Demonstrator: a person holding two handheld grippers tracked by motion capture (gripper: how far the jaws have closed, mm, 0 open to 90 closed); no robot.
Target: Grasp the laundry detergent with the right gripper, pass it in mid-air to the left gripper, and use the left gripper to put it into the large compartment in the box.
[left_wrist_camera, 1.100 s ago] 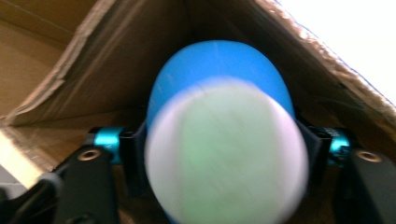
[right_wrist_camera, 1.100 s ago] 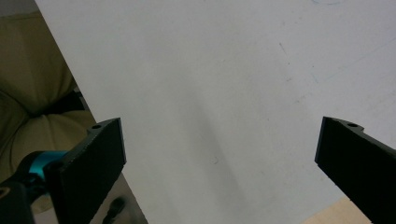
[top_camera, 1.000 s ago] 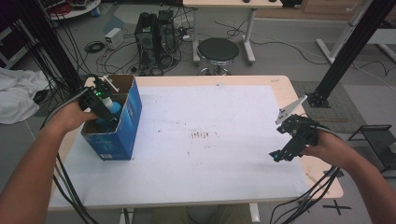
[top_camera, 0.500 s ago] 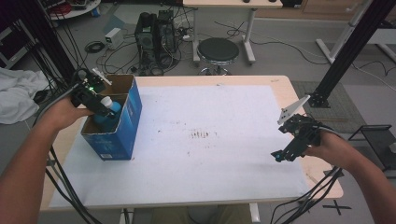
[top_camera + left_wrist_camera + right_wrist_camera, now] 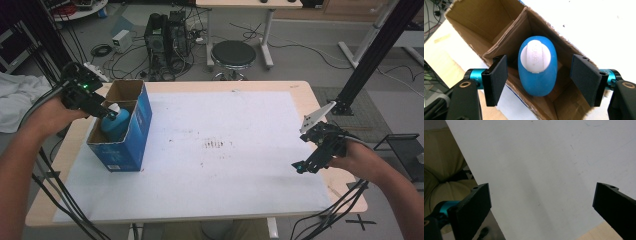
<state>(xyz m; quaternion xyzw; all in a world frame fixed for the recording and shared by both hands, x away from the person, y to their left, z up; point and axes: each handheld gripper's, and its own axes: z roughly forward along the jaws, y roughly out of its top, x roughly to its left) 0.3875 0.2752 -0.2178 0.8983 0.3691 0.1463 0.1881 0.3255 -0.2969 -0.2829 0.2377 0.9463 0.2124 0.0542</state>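
Blue bottle (image 5: 537,68) with white cap (image 5: 535,57): stands upright in the near compartment of the blue cardboard box (image 5: 131,132), at the centre of the left gripper view, cap uppermost; in the high view the bottle (image 5: 116,125) sits at the left of the frame, its cap just above the box's rim. Box: open-topped, brown inside, divided by a cardboard partition into two compartments; the far one, toward the upper left of the left gripper view, holds nothing visible. It rests on the left part of the white sheet (image 5: 225,120) that covers the wooden table (image 5: 305,95). Left gripper (image 5: 539,75): at the upper left of the high view (image 5: 107,114), above the box's left rim, pointing down into it. Its jaws have just been opening; the pads (image 5: 498,78) stand clear on either side of the bottle with a gap on each flank, so nothing is gripped. Right gripper (image 5: 300,167): at the right of the high view, low over the sheet's right edge, well apart from the box. In the right gripper view its jaws are spread wide toward the lower corners of the frame, bare white sheet between them, nothing held. Floor beyond the table, upper centre of the high view: a round black stool (image 5: 234,52).
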